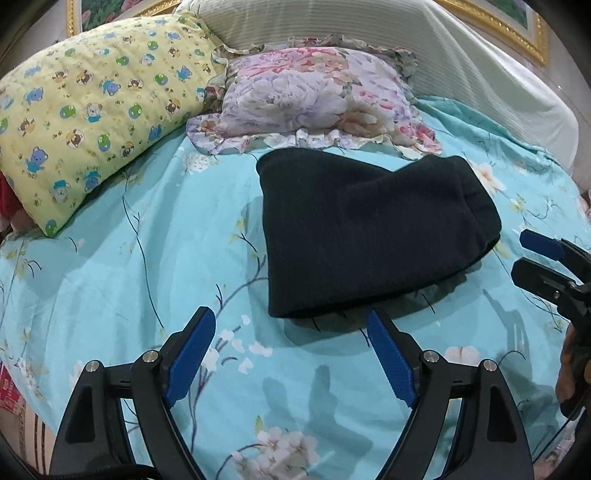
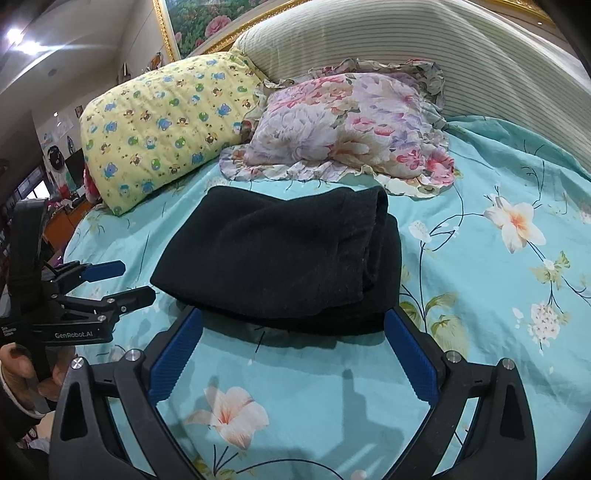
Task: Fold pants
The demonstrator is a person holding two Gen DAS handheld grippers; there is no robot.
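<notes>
Sitting folded on the bed: one pair of black pants point(image 1: 373, 236), two pillows behind.
Left gripper point(image 1: 291, 328) spread wide, empty; yellow pillow point(image 1: 96, 110), floral pillow point(image 1: 314, 99), turquoise sheet point(image 1: 129, 266); right gripper point(image 2: 293, 325) wide too, nothing held.

The pants point(image 1: 373, 236) are matt black fleecy cloth. Under them the sheet point(image 1: 147, 280) is smooth thin printed cotton. Each gripper point(image 1: 291, 350) point(image 2: 293, 345) is matt black plastic with ribbed blue pads point(image 2: 177, 354) and shiny metal pins. Beyond lie a quilted pillow point(image 1: 96, 110) and a glossy gilt frame point(image 2: 168, 33).
</notes>
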